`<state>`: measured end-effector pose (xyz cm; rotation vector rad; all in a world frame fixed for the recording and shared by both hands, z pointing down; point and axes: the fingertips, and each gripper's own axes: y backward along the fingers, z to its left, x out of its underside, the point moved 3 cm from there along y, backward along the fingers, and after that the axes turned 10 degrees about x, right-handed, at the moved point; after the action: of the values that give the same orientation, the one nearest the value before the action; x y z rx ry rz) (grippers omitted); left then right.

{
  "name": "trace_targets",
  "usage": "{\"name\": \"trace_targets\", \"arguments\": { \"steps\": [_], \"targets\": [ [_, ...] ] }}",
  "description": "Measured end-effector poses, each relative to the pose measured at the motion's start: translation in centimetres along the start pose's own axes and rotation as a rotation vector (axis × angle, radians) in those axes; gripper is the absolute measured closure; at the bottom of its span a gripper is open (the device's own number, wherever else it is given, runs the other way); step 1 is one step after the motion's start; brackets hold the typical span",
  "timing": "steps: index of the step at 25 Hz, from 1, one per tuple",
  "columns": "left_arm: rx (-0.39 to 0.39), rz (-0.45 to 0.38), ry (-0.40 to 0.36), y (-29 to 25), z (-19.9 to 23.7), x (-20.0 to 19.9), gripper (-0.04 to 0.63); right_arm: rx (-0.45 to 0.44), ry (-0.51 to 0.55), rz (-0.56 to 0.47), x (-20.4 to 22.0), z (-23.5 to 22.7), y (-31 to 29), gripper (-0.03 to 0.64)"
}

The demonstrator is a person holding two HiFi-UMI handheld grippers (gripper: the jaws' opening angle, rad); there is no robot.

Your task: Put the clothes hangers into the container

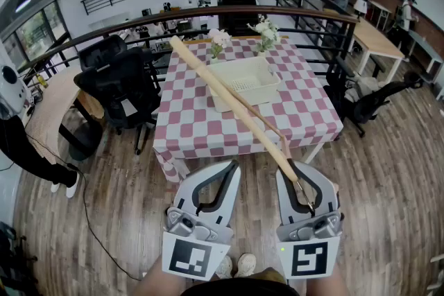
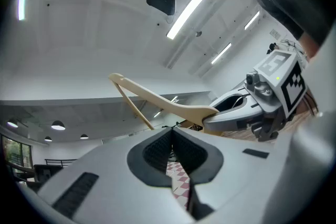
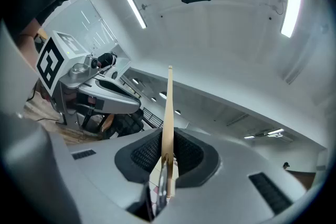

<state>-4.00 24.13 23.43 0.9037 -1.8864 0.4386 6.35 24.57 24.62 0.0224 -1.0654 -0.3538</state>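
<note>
A long wooden clothes hanger [image 1: 229,97] slants from my right gripper [image 1: 297,173] up and left, over the table's front edge and across the white basket [image 1: 243,83]. My right gripper is shut on the hanger's near end, by the metal hook [image 1: 303,194]. In the right gripper view the hanger [image 3: 169,107] stands edge-on between the pads of the right gripper [image 3: 167,152]. My left gripper [image 1: 229,170] is beside it, shut and empty. In the left gripper view the left gripper [image 2: 170,136] has its pads together, and the hanger [image 2: 157,99] runs into the right gripper [image 2: 231,110].
The basket sits on a table with a pink and white checked cloth [image 1: 305,111], with two flower vases [image 1: 218,41] [image 1: 267,35] behind it. Black office chairs [image 1: 118,80] stand left of the table, another chair [image 1: 374,100] to the right. A person [image 1: 21,142] stands far left.
</note>
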Motion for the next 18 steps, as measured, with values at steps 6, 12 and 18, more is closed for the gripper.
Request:
{"name": "trace_targets", "arguments": {
  "steps": [6, 12, 18],
  "targets": [
    [-0.005, -0.001, 0.009, 0.12, 0.03, 0.05, 0.588, -0.014, 0.005, 0.004, 0.05, 0.45, -0.02, 0.549],
    [-0.010, 0.009, 0.006, 0.28, 0.03, 0.20, 0.588, -0.003, -0.003, -0.010, -0.01, 0.30, 0.12, 0.549],
    [-0.023, 0.022, 0.011, 0.19, -0.14, 0.10, 0.588, 0.000, -0.041, -0.020, 0.06, -0.15, 0.59, 0.549]
  ]
}}
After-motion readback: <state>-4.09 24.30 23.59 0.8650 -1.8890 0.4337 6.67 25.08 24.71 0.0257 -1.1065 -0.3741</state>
